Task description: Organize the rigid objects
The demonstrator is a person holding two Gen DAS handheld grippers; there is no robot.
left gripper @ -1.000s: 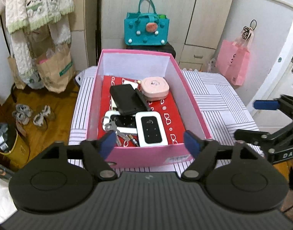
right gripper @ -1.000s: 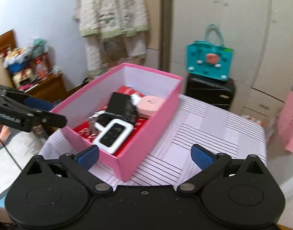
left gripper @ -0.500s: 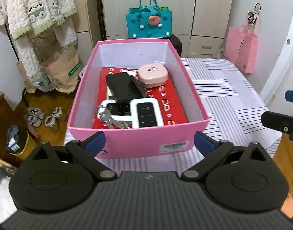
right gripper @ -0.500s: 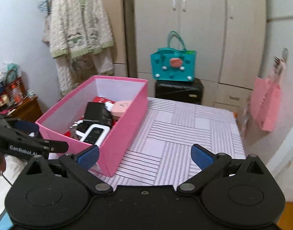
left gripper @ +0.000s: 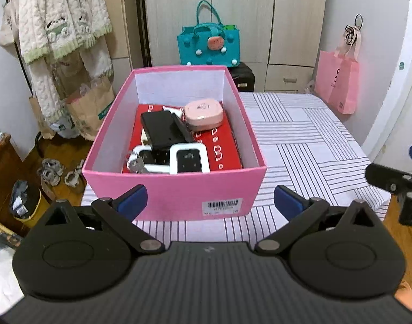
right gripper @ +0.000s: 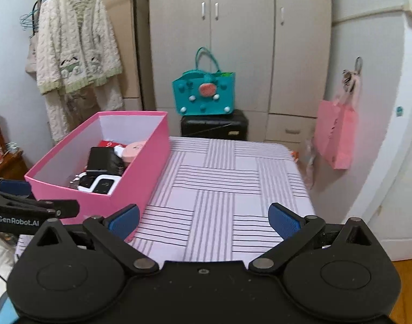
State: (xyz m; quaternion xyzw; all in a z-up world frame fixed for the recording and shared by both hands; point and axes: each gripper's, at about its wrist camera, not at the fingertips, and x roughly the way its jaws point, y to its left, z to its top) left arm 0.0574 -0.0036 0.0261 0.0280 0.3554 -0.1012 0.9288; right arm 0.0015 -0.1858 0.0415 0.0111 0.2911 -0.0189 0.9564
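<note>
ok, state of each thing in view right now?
left gripper: open, empty
right gripper: open, empty
pink box: lidless, upright on table
black device: lying in box
pink case: shut, in box
wardrobe doors: shut

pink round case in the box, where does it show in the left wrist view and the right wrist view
Left wrist view: the pink round case sits in the upper middle, at the far right of the pink box, beside the black device.
Right wrist view: the same case lies left of centre, partly hidden behind the box's right wall.
Shared landmark: the teal bag standing behind the table.
</note>
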